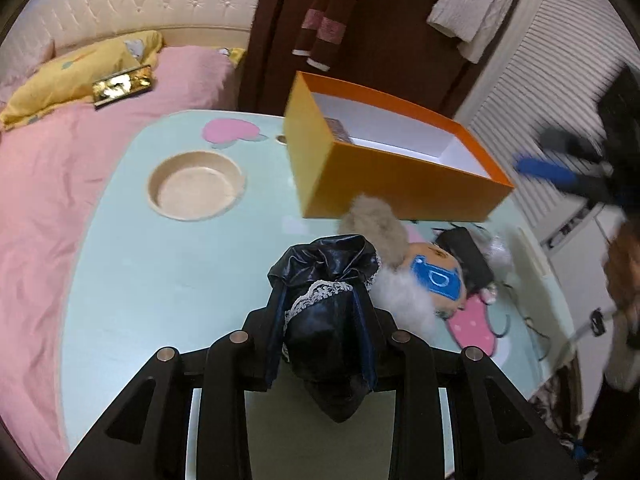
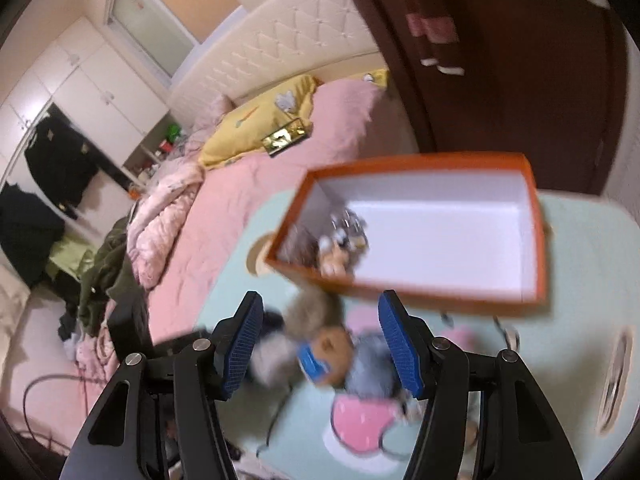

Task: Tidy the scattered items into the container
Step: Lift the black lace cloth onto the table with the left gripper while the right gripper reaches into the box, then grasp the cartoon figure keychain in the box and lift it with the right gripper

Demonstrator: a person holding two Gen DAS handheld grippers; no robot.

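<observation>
My left gripper [image 1: 320,292] is shut on a bunched black satin piece with white lace trim [image 1: 324,264], held above the mint-green table [image 1: 160,272]. Beyond it stands an orange box [image 1: 384,184] with a white inside, small items [image 1: 338,130] lying at its left end. A fluffy plush toy with an orange face and a blue patch [image 1: 424,276] lies in front of the box, beside a black flat item [image 1: 464,256]. My right gripper [image 2: 320,300] is open above the plush toy [image 2: 328,348], blue pads [image 2: 400,344] on either side without touching. The orange box [image 2: 400,288] lies just beyond.
A round recessed holder [image 1: 196,186] sits in the table's left part. A pink bed [image 1: 60,160] with a gold box [image 1: 122,86] borders the table on the left. Thin black cords [image 1: 532,320] trail at the table's right edge. A dark wooden door [image 2: 500,80] is behind the box.
</observation>
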